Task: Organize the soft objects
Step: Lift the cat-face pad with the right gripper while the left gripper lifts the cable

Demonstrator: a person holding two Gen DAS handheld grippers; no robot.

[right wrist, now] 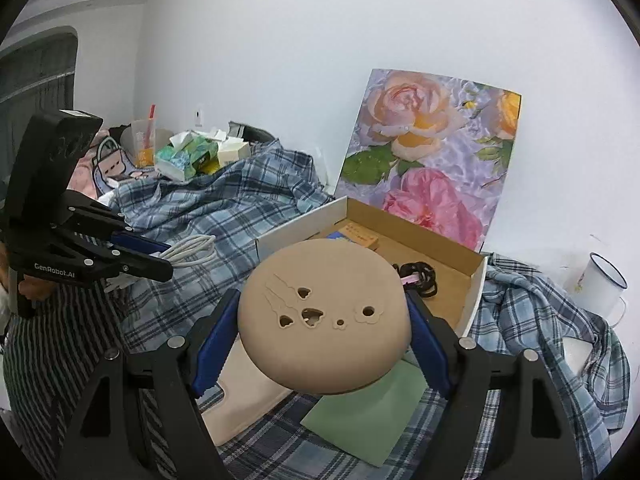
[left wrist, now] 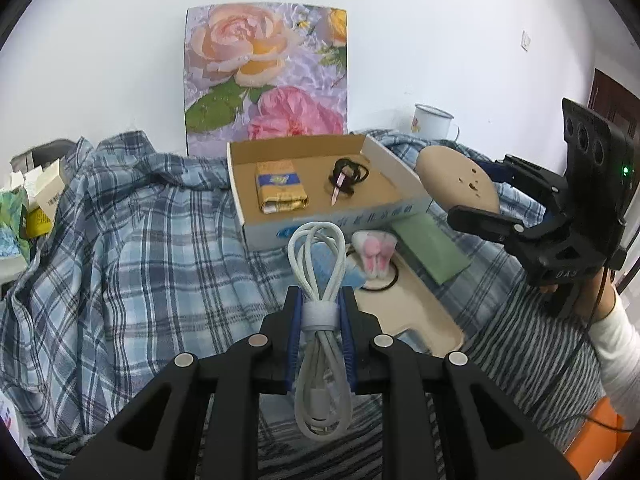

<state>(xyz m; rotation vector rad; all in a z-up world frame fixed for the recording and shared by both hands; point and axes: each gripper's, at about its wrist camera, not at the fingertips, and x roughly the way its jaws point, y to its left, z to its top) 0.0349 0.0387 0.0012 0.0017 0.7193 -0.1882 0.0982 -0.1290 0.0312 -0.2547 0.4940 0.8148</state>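
My left gripper (left wrist: pixel 320 312) is shut on a coiled white cable (left wrist: pixel 318 264) bound with a strap, held above the plaid cloth just in front of the open cardboard box (left wrist: pixel 320 224). The box holds a gold and blue packet (left wrist: pixel 280 192) and black hair ties (left wrist: pixel 348 176). My right gripper (right wrist: pixel 324 332) is shut on a round tan cushion (right wrist: pixel 324 316) with cut-out holes, held over the near corner of the box (right wrist: pixel 476 292). The cushion (left wrist: pixel 456 188) and right gripper (left wrist: pixel 480 220) also show in the left wrist view, right of the box. The left gripper (right wrist: pixel 160 260) with the cable (right wrist: pixel 192 250) shows at left.
A pink and white plush piece (left wrist: pixel 374 254) and a black ring lie on a cream board (left wrist: pixel 404 304). A green sheet (left wrist: pixel 432 248) lies beside it. A rose picture (left wrist: pixel 264 76) leans on the wall. An enamel mug (left wrist: pixel 432 120) stands at right. Boxes and tissue packs (right wrist: pixel 188 156) sit at far left.
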